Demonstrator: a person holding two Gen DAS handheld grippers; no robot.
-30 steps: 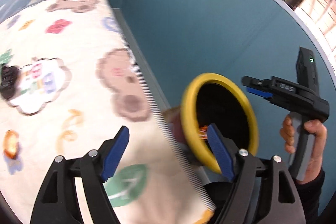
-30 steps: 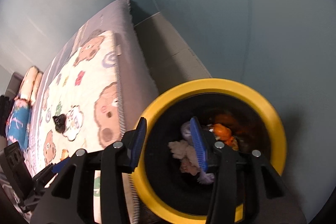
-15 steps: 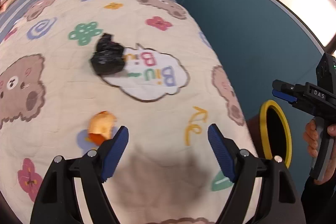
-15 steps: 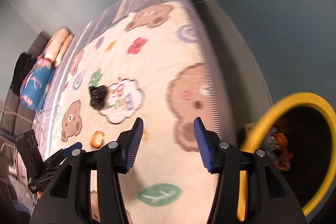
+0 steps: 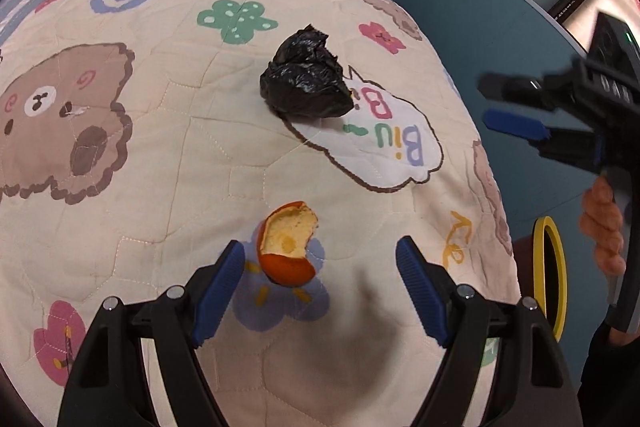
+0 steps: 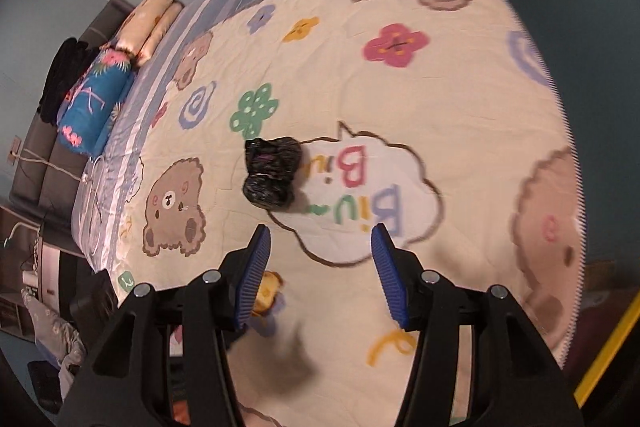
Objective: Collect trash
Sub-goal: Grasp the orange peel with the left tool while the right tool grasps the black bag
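— What is seen on the quilted cotton bedspread?

— A crumpled, glossy black plastic bag is laid at the edge of the printed speech cloud. A curled orange peel, pithy inside, is set just ahead of the left gripper, whose ribbed blue pads are spread wide with nothing between them.

— And the right gripper?

— Its jaws have just been opening and are held apart, empty, above the cloud print. The yellow-rimmed round bin is found beside the bed, right of the quilt.
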